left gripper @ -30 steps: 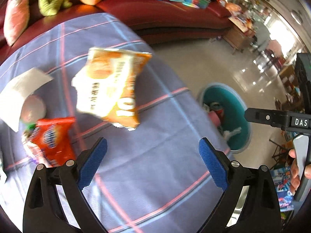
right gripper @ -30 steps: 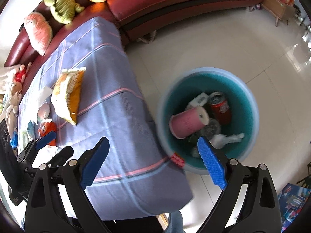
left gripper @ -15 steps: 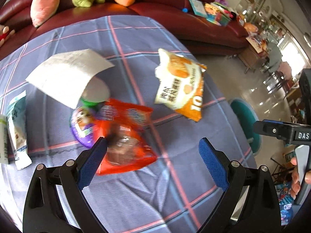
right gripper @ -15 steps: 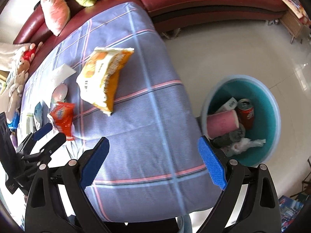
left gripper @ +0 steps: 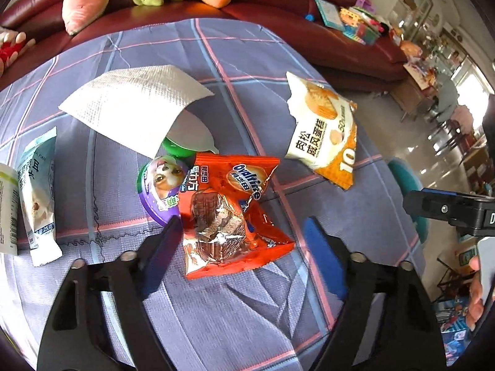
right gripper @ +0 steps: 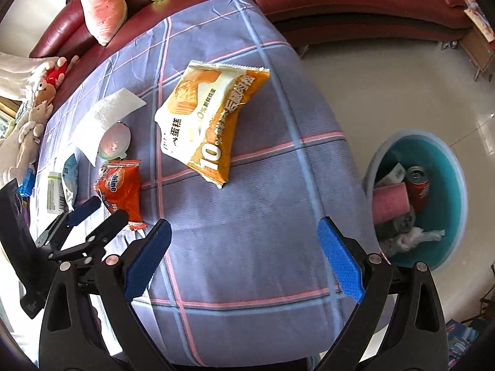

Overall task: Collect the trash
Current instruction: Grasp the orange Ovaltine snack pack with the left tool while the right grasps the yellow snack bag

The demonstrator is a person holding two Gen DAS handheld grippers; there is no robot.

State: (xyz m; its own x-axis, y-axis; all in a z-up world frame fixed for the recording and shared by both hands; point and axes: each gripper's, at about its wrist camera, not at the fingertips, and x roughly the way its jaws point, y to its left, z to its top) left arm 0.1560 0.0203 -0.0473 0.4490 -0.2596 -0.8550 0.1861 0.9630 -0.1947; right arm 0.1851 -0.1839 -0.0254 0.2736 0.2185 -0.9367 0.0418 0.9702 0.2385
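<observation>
Covering the counter is a purple plaid cloth, with a red sofa behind and pale tile floor beside. Since a second ago the left tongs have shifted from the orange cake bag to the red Ovaltine wrapper, closing around it, pads not yet pressing. Right tongs hang released, empty. Beyond the counter's edge the teal bin sits on open floor.
</observation>
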